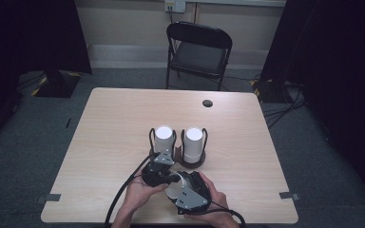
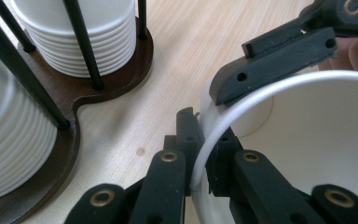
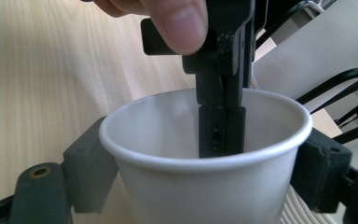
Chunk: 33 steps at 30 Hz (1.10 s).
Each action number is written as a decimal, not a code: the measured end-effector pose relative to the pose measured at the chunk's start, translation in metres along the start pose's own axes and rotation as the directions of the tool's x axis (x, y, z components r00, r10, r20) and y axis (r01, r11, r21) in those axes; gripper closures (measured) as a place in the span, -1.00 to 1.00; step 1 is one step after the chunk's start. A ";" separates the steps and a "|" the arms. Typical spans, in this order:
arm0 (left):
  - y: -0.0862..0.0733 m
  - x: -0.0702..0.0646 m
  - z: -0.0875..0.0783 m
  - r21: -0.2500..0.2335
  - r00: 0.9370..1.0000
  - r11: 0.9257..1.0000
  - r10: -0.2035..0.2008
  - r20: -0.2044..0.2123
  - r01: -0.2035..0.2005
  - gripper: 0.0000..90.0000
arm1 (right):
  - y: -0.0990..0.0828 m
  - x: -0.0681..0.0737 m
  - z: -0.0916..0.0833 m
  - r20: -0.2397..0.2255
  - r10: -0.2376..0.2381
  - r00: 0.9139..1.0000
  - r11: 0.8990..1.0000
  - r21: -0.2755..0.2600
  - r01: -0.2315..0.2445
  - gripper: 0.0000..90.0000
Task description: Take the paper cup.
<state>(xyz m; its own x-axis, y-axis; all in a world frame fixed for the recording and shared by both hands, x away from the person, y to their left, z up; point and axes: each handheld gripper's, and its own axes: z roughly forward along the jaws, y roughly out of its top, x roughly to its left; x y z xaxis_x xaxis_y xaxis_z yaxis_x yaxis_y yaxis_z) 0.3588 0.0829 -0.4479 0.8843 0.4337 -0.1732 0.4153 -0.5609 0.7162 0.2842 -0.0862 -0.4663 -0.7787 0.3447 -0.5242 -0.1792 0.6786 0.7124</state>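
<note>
Near the front edge of the desk (image 1: 104, 123), the person's two hands held the grippers close together around a single white paper cup (image 1: 173, 189). The right gripper (image 3: 205, 168) had its jaws clamped on the outside of the cup, one pad on each side of the wall just below the rim. The left gripper (image 2: 200, 154) had its jaws pinched together on the cup's rim, one jaw inside the cup and one outside; in the right gripper view those jaws came down from above into the cup's mouth, with a thumb (image 3: 182, 23) pressed on the gripper body above them. The cup (image 2: 307, 154) sat just off the desk surface between the two hands, its open mouth facing the left gripper's camera. Just beyond the grippers stood a dark wooden cup holder (image 1: 192, 164) with thin black posts, carrying two tall stacks of white cups (image 1: 164, 138) side by side. A black folding chair (image 1: 198, 52) stood behind the desk.
</note>
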 end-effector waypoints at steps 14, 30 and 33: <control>-0.005 0.001 -0.001 -0.054 1.000 0.998 -0.022 -0.003 0.022 0.85 | -0.002 -0.004 -0.002 -0.004 0.039 0.999 0.999 -0.023 -0.039 -0.48; -0.012 0.000 -0.002 -0.119 0.997 0.991 -0.058 -0.041 0.053 0.59 | -0.011 -0.012 -0.007 -0.011 0.153 0.988 0.987 -0.054 -0.153 -0.47; -0.014 0.000 -0.005 -0.149 0.995 0.987 -0.066 -0.068 0.056 0.50 | -0.011 -0.014 -0.007 -0.009 0.168 0.986 0.984 -0.056 -0.168 -0.47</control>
<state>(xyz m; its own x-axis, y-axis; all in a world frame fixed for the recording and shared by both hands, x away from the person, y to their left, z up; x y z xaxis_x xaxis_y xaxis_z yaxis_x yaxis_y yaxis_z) 0.3519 0.0940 -0.4544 0.8382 0.5169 -0.1741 0.4274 -0.4243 0.7983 0.2930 -0.1028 -0.4637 -0.8032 0.4480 -0.3926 -0.0787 0.5735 0.8154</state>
